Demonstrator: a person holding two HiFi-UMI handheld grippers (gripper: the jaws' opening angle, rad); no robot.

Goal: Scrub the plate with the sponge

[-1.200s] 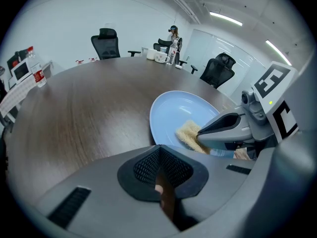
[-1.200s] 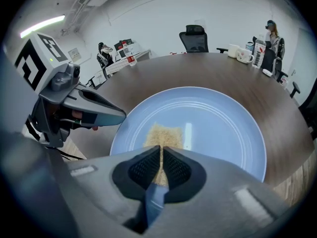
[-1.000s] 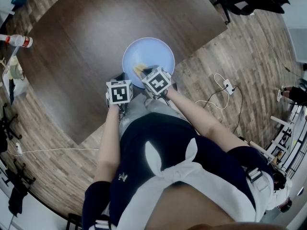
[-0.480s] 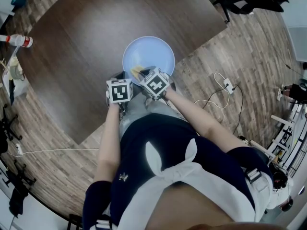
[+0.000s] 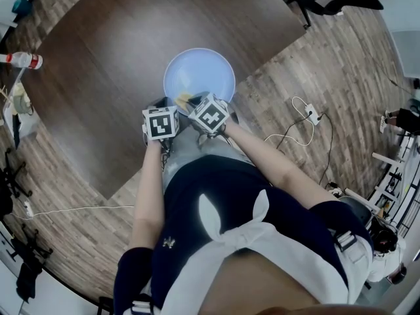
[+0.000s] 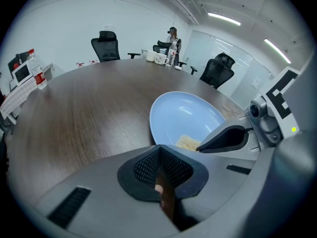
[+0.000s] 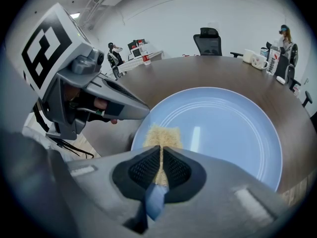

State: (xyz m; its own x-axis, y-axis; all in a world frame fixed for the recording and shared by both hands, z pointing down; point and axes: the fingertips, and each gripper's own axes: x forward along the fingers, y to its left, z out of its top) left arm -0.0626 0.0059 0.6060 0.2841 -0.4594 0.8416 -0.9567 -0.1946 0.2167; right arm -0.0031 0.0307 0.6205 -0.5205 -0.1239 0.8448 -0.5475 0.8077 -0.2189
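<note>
A light blue plate (image 5: 199,74) lies on the dark wooden table near its front corner. My right gripper (image 5: 191,101) is shut on a yellow sponge (image 7: 162,134) with a blue backing, and the sponge rests on the plate's (image 7: 223,128) near left part. The left gripper (image 5: 160,105) hovers just left of the plate's near rim with its jaws shut and nothing visibly held. In the left gripper view the plate (image 6: 185,114) lies ahead to the right, with the sponge (image 6: 187,142) beside the right gripper's finger (image 6: 225,138).
A water bottle (image 5: 23,60) lies at the table's far left edge. Mugs (image 6: 159,58) and office chairs (image 6: 106,44) stand at the far side. A white cable with a plug (image 5: 308,117) lies on the wood floor to the right. The table's edge runs just below the grippers.
The right gripper has slid the sponge a little leftward along the plate's near part. The left gripper has stayed almost still.
</note>
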